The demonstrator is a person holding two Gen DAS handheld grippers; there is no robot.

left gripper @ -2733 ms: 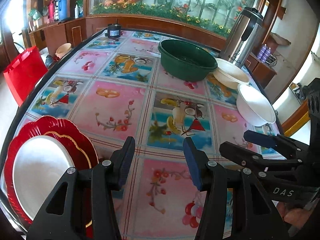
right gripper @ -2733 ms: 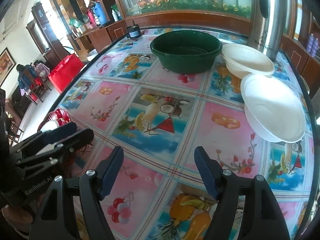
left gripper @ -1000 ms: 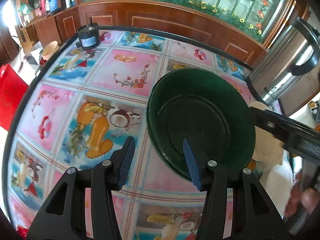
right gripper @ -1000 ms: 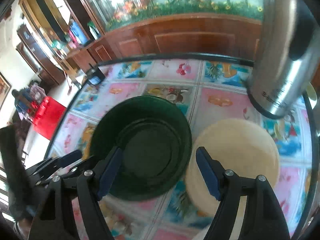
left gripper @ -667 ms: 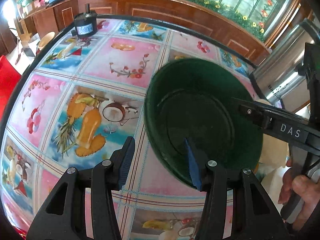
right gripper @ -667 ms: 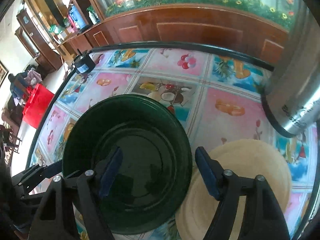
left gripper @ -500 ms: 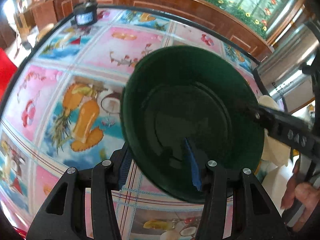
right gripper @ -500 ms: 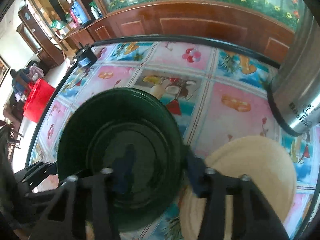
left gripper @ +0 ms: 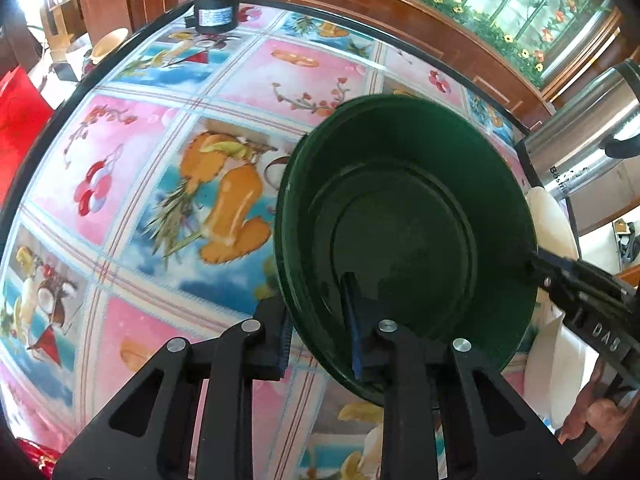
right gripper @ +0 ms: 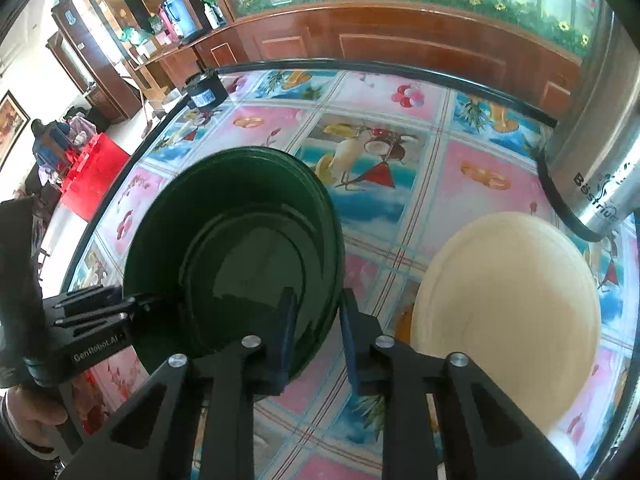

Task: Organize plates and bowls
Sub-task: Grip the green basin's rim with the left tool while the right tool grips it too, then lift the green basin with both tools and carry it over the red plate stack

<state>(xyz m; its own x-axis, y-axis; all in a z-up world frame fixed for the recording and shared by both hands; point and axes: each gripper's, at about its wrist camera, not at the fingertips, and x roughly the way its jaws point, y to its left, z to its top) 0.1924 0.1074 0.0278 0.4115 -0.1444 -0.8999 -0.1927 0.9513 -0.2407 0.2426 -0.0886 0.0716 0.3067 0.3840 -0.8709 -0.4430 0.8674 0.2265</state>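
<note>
The big green bowl [left gripper: 404,216] sits on the table [left gripper: 132,152], which has a bright cloth with fruit pictures. The bowl is the thing to look at, so every place here is told from it.

The left gripper [left gripper: 318,326] is at the near edge of the bowl. Its jaws are closing, with the green rim between them: one finger is outside the wall and the other is inside the bowl. They pinch the rim.

The right gripper [right gripper: 314,320] is at the bowl's other side, the side that faces the cream bowl. Its jaws are closing too, one finger inside the bowl and one outside, and they pinch the rim there.

A cream bowl [right gripper: 508,300] lies just beside the green bowl. A tall shiny metal pot [right gripper: 600,152] stands past the cream bowl, at the table's edge. A small black can [left gripper: 218,10] with a label stands far from the green bowl, near the far rim of the table. A red box [right gripper: 94,176] is off the table, on the floor beyond the green bowl.

A hand [right gripper: 30,416] holds the left gripper's handle.
</note>
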